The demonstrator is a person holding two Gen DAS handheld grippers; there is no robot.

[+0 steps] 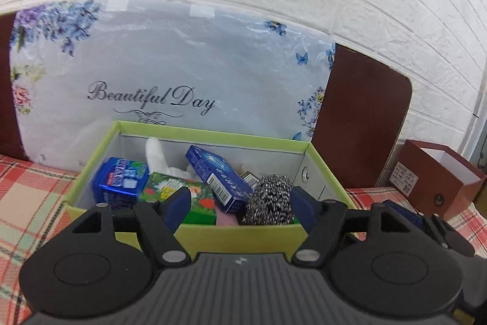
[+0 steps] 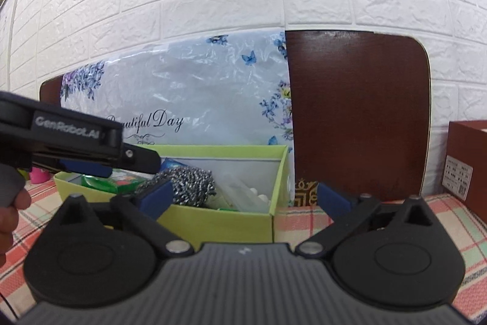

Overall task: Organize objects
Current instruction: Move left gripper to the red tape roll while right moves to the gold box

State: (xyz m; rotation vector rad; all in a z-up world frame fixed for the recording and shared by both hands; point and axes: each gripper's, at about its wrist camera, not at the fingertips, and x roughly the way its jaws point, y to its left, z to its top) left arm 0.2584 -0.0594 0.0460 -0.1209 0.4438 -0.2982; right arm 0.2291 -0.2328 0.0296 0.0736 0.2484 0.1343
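Steel scourer inside the green box, at its near right corner, just ahead of the left gripper, nearer its right finger; fingers spread, nothing between. Right gripper also spread and empty, straddling the box's right wall, scourer by its left finger. Left hand nearer.
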